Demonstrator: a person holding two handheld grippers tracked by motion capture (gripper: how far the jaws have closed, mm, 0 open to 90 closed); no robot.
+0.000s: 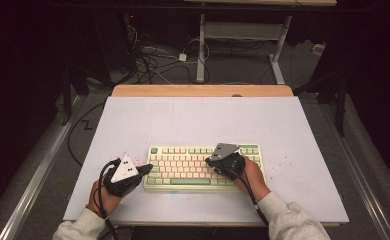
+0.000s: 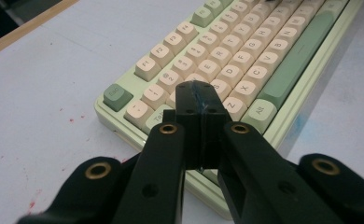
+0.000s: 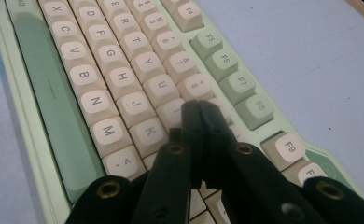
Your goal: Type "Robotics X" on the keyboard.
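Your left gripper (image 1: 145,169) has its jaws pressed together, empty. Your right gripper (image 1: 210,161) is likewise closed, both forearms angled inward.

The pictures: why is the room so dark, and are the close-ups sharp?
High view: light falls on the white table, surroundings black. Left gripper view: keyboard legends soften toward the far end. Right gripper view: key letters crisp, nearest jaws slightly blurred.
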